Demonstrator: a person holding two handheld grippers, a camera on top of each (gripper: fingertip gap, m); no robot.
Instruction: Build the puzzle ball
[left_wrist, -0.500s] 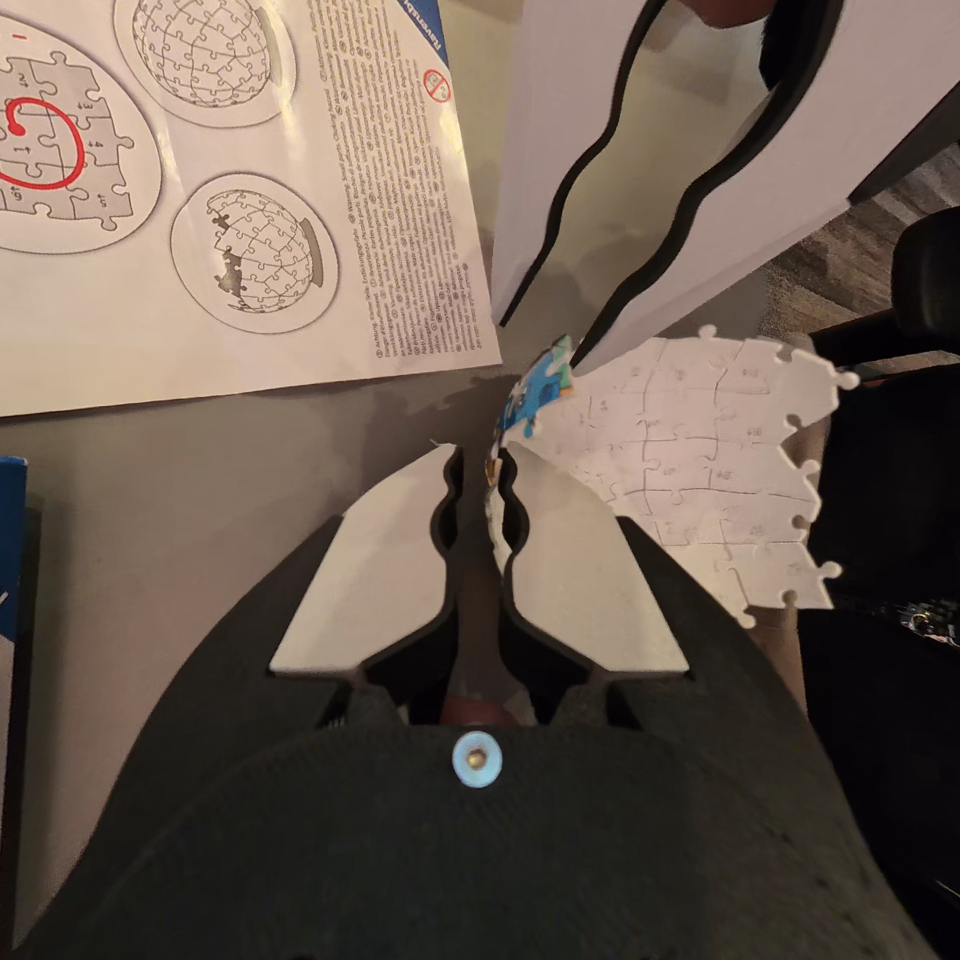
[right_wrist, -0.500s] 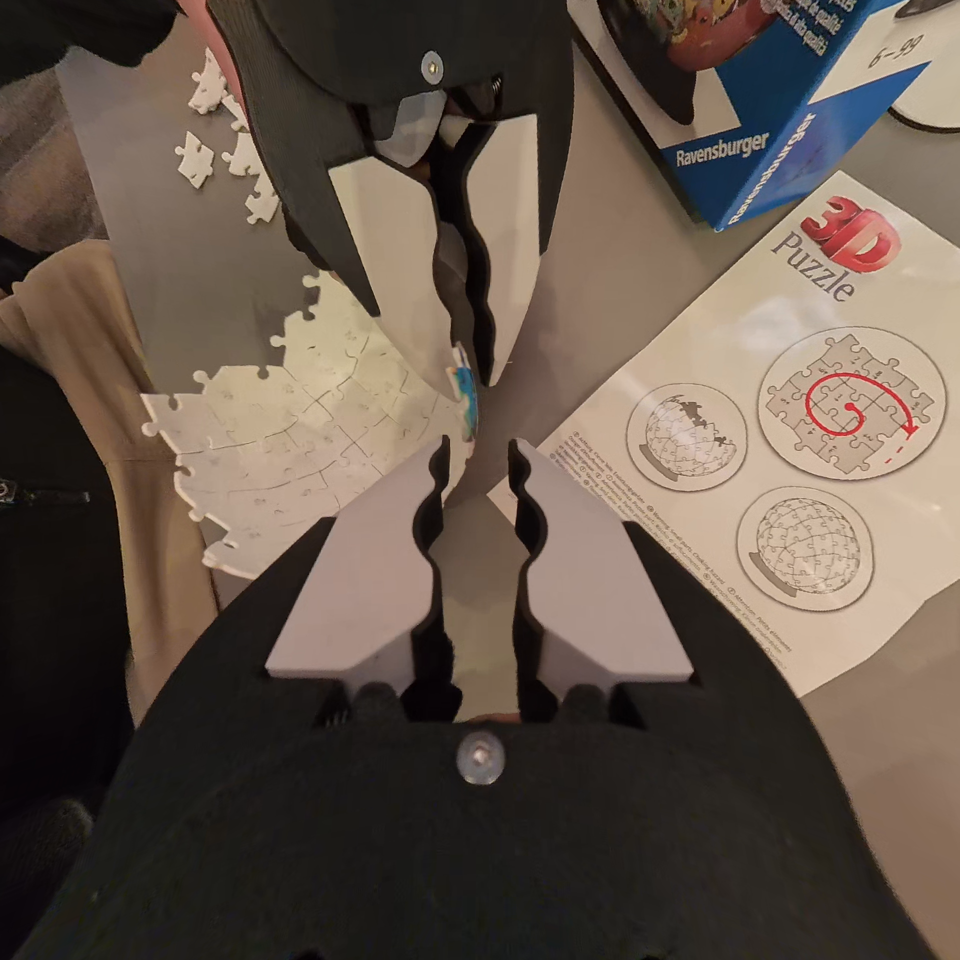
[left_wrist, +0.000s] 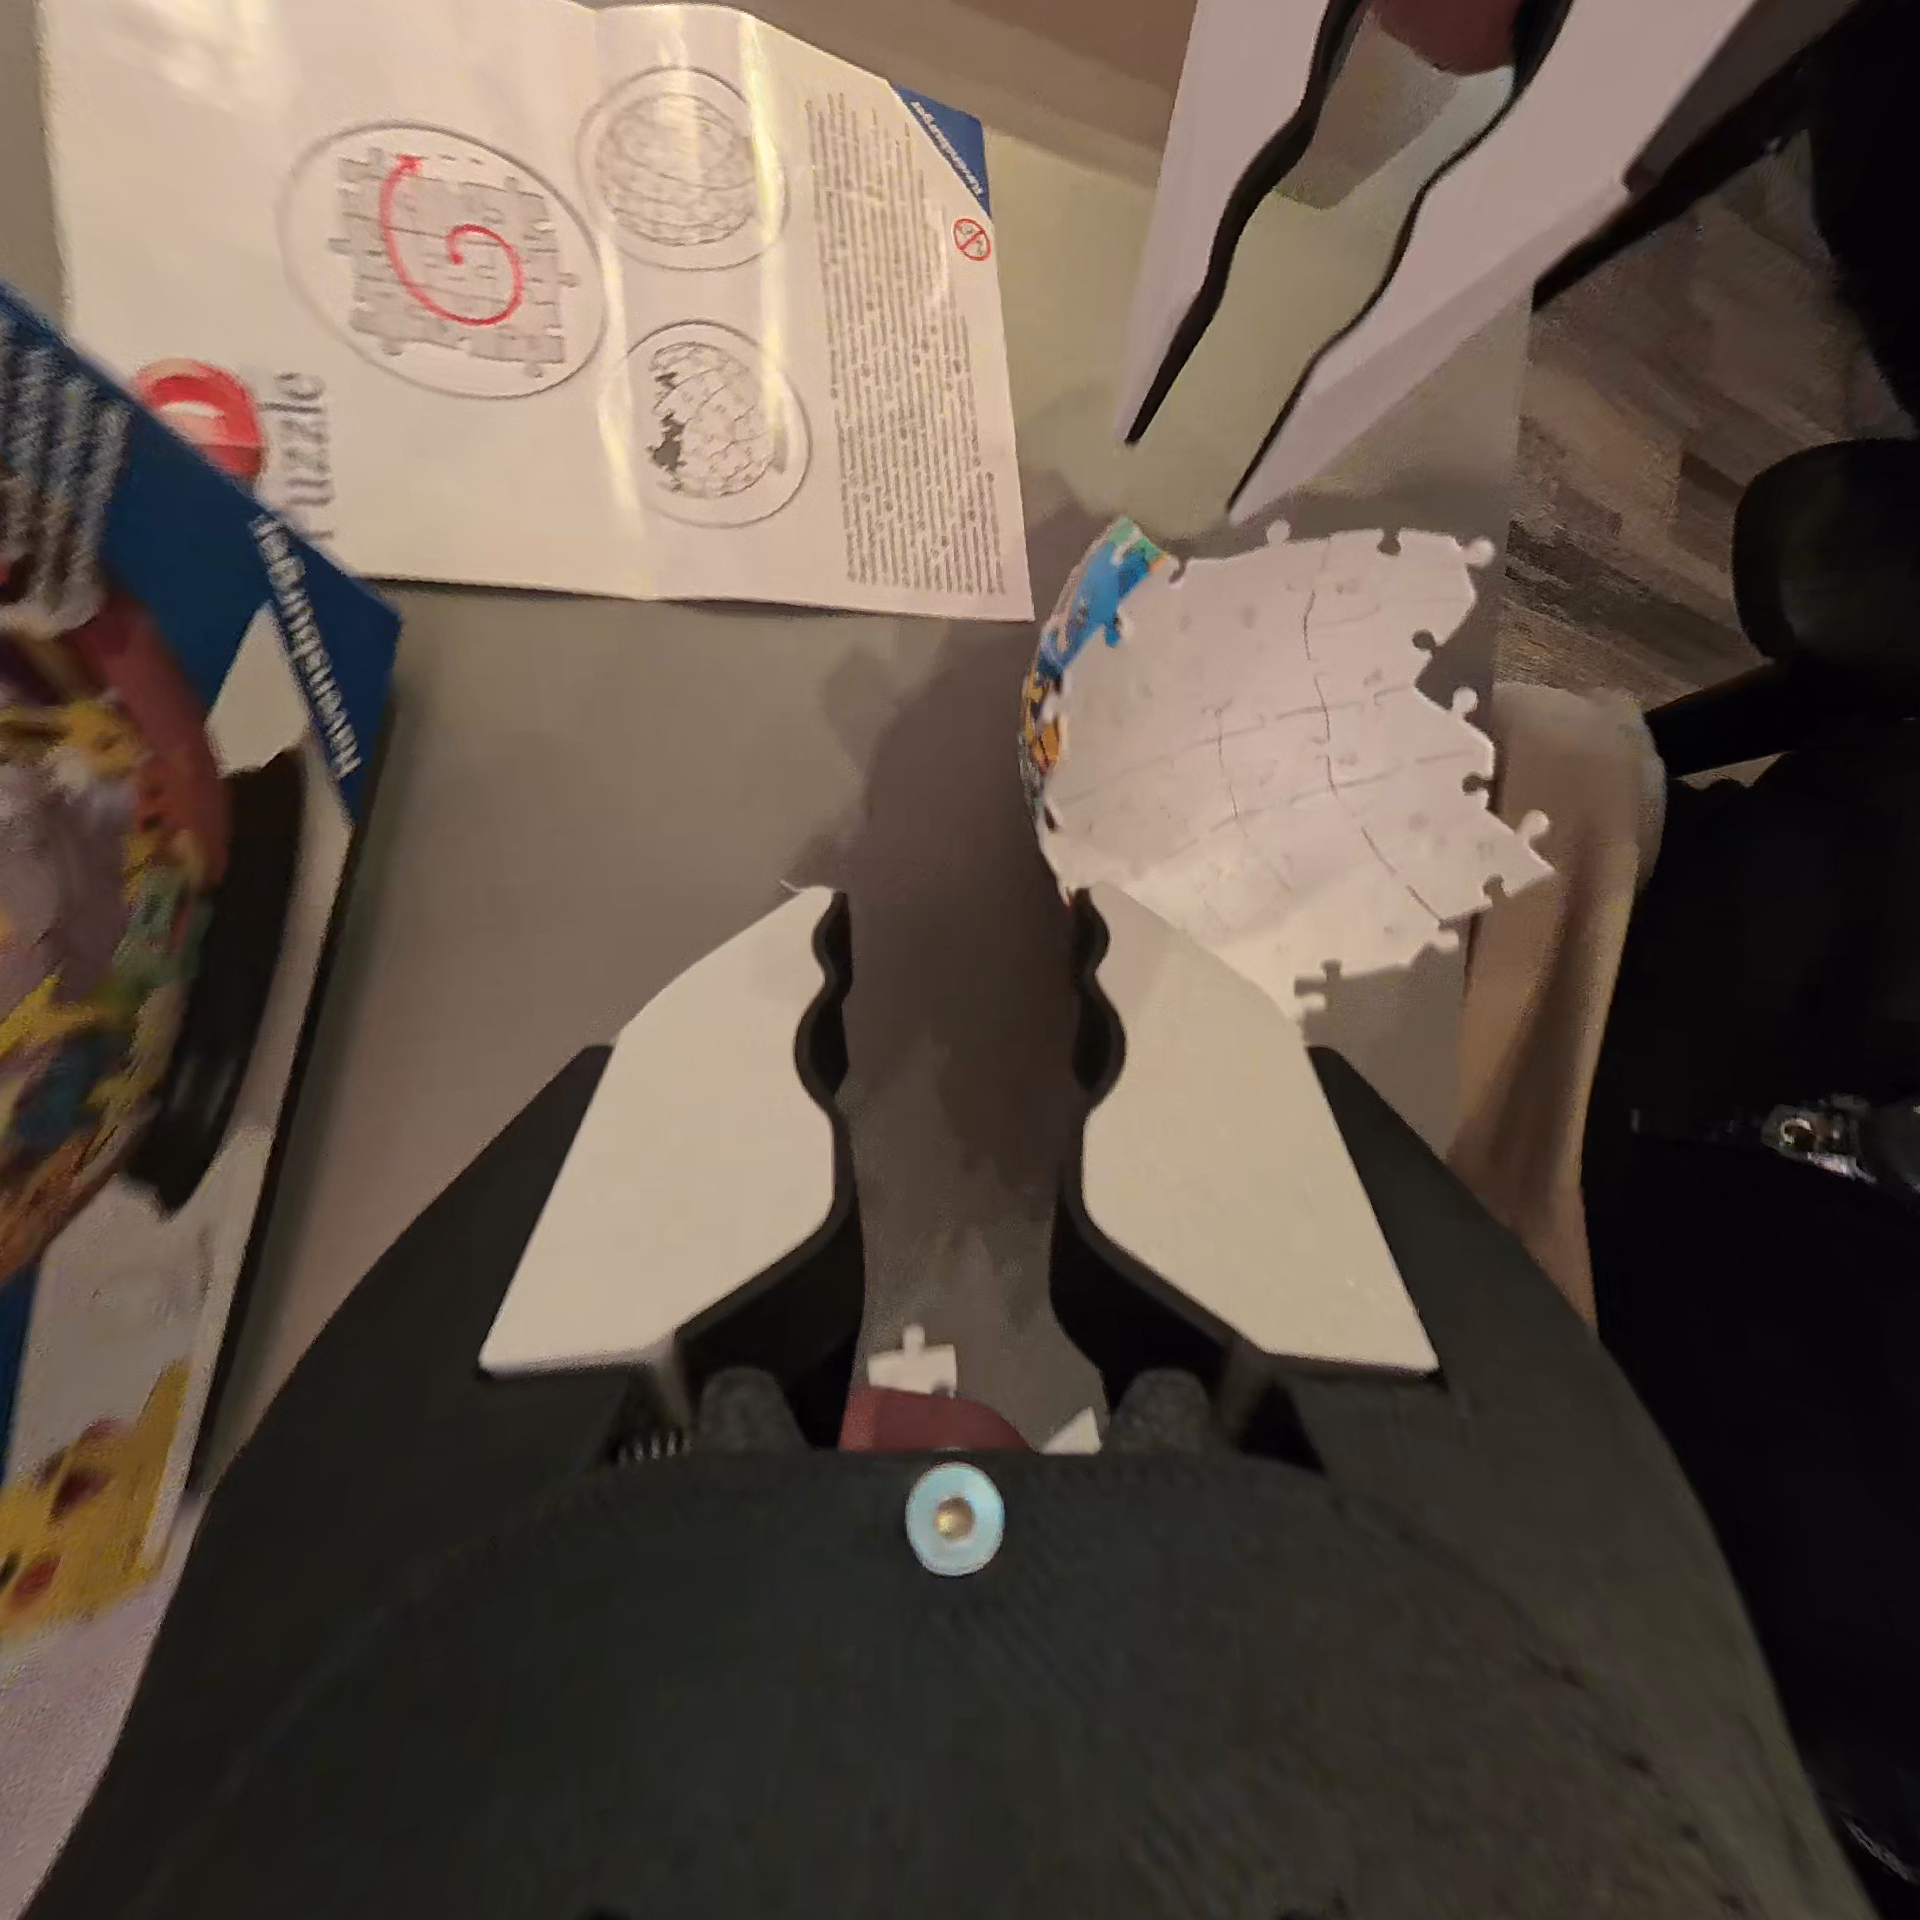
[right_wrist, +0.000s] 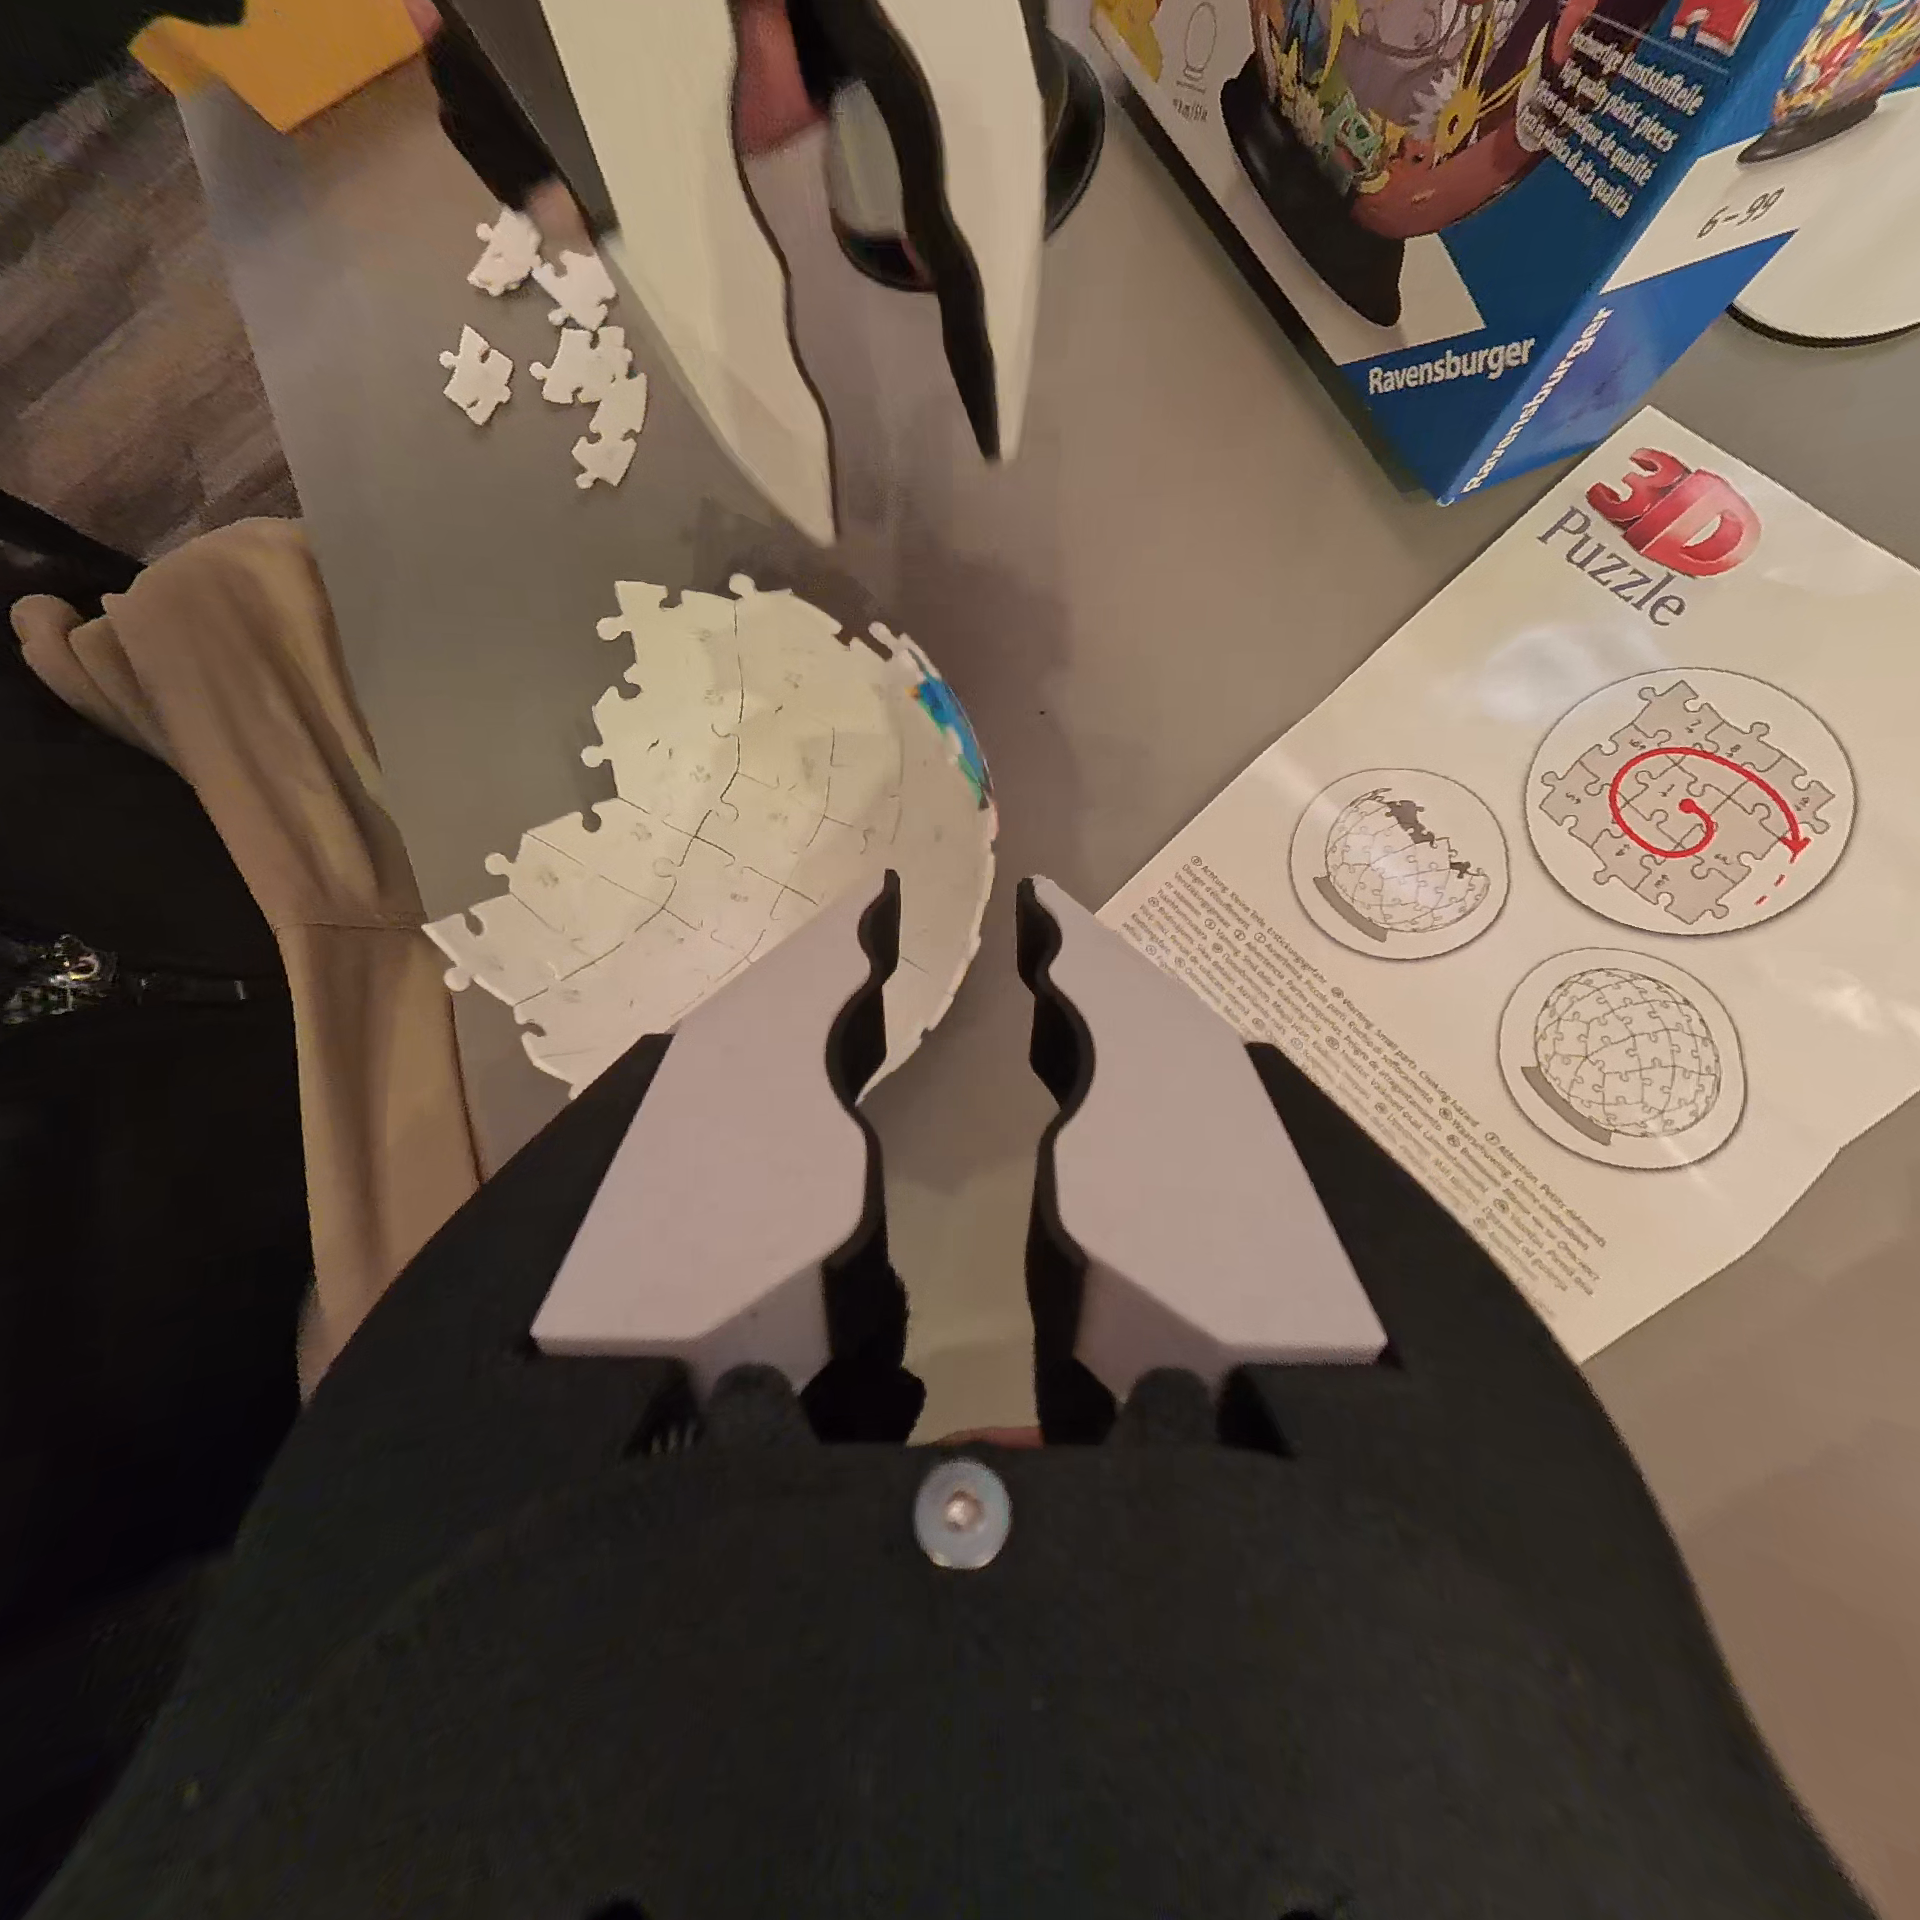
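Left gripper (left_wrist: 961, 914): released, empty | Right gripper (right_wrist: 956, 894): released, empty | Puzzle shell (right_wrist: 727, 831): free on tabletop (right_wrist: 1195, 582) | Risk: off-centre grasp may separate joints.

You're working over a plain grey surface (left_wrist: 623, 831), matte, lit warmly from above so soft shadows pool near its middle. At three o'clock in the left wrist view its edge gives way to a wood-look floor (left_wrist: 1621, 499) in grey-brown planks, where a black chair (left_wrist: 1829, 582) stands. In the right wrist view the same floor (right_wrist: 125, 343) shows at ten o'clock, with a yellow block (right_wrist: 281, 52) at eleven o'clock, too cropped to identify.
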